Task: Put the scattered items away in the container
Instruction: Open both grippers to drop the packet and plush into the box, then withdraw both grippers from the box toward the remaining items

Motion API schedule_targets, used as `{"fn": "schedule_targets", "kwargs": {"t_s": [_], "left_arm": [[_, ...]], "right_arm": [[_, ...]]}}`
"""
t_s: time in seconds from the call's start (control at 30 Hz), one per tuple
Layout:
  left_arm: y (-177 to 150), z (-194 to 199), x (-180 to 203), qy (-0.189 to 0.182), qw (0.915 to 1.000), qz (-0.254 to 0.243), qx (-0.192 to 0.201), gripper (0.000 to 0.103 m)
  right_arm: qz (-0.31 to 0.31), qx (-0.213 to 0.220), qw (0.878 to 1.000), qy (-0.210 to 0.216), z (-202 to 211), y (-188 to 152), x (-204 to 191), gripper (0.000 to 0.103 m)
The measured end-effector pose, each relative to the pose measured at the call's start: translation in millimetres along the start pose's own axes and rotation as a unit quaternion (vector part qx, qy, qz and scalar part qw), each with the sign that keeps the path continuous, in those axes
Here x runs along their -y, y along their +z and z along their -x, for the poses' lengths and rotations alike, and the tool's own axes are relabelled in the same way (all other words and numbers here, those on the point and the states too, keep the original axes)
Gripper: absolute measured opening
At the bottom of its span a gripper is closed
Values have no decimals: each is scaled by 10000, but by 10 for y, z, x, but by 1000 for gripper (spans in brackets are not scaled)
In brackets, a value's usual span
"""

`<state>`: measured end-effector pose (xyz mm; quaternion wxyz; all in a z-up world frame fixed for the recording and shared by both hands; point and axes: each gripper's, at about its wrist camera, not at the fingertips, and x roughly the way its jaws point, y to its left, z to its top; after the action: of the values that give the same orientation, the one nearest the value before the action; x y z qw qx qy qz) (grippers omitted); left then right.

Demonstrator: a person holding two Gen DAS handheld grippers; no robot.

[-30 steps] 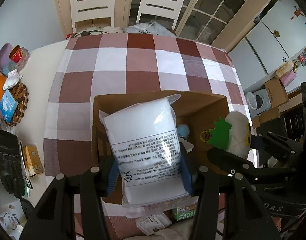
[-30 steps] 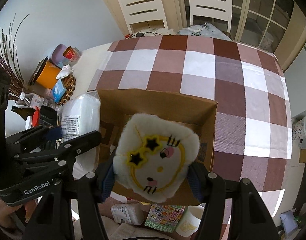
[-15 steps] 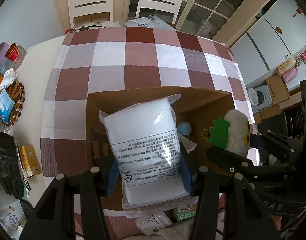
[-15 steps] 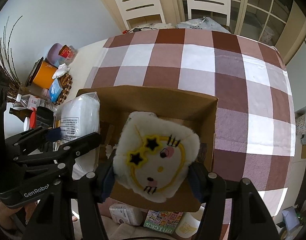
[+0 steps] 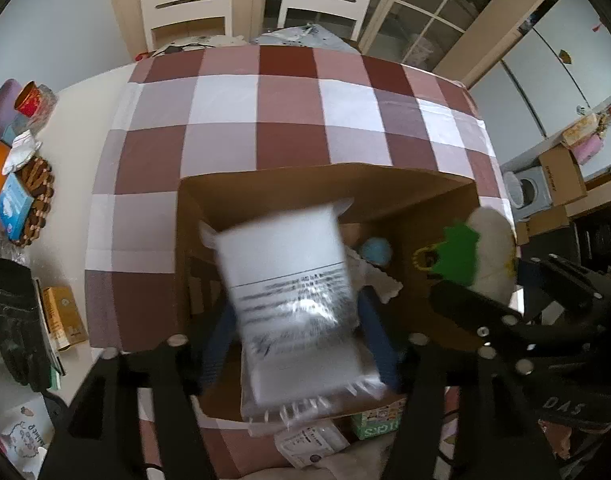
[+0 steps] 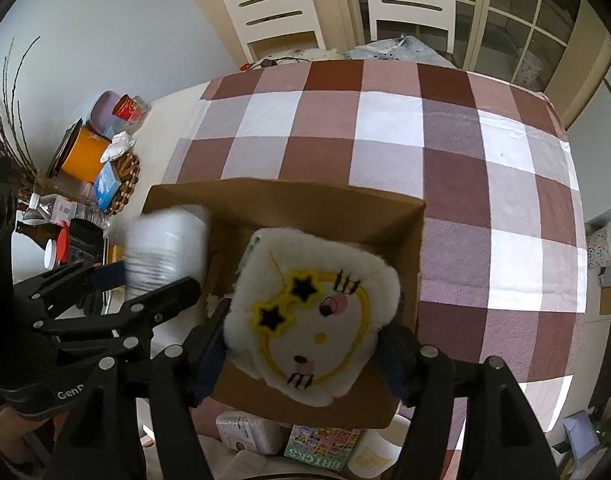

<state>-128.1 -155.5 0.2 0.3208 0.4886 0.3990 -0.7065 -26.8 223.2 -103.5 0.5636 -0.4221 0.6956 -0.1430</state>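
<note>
Left gripper (image 5: 297,340): jaws opening, blue pads (image 5: 379,344) drawn clear of the white plastic packet (image 5: 293,300) that sits between them, motion-blurred, printed label facing the camera, over the open cardboard box (image 5: 313,184). Cannot tell whether either pad touches the packet's edges.

Right gripper (image 6: 305,344): jaws also opening, with the white plush toy (image 6: 313,316) between them; left pad (image 6: 211,344) against the toy's fluffy side, right pad (image 6: 389,360) just beside its lower corner, contact there not clear. Toy face-up toward the camera: yellow star glasses, pink cheek, small embroidered mouth. Positioned above the right half of the box (image 6: 289,196), near the right wall.

From the left wrist view, same toy (image 5: 489,252) seen edge-on at the right of the box, green patch (image 5: 457,256) on its back. Inside the box, a light blue ball (image 5: 377,250) and a scrap of white paper (image 5: 379,284) on the bottom.

Box resting on a brown-and-white checked cloth (image 6: 425,132) over the tabletop. Just in front of the near wall: a small white packet (image 6: 247,432), a colourful card box (image 6: 323,446) printed with "BRICKS", and a pale cup (image 6: 371,454).

Along the left edge of the tabletop: an orange tub (image 6: 83,154), a red tin (image 6: 125,108), a blue pack (image 6: 107,184) on a wooden trivet (image 6: 127,178). Two white chairs (image 6: 269,4) beyond the far side.
</note>
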Motion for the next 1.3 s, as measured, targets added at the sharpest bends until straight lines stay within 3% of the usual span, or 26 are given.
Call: {"fn": "schedule_targets", "kwargs": {"t_s": [0.1,0.43,0.63,0.8,1.3], "left_arm": [[-7,17,-34,45,10000,50,23,78],[-41,68,-50,88,9999,81,70,78],[-65,108,-80,121,9998,125,109,79],[-86,136,-110,133,9997,162,128,79],[-276,248,-36,160,9997,107,168,79]], "right_arm": [[-28,47,9999,-122,25,2,39,76],[29,108,9996,-246,66,-12,62,81],[610,237,9962,-579,123,-56,-109,82],[301,-48,9987,-419,106,-55,-55,82],[188,-345,9982,-449,210,-284,-93,82]]}}
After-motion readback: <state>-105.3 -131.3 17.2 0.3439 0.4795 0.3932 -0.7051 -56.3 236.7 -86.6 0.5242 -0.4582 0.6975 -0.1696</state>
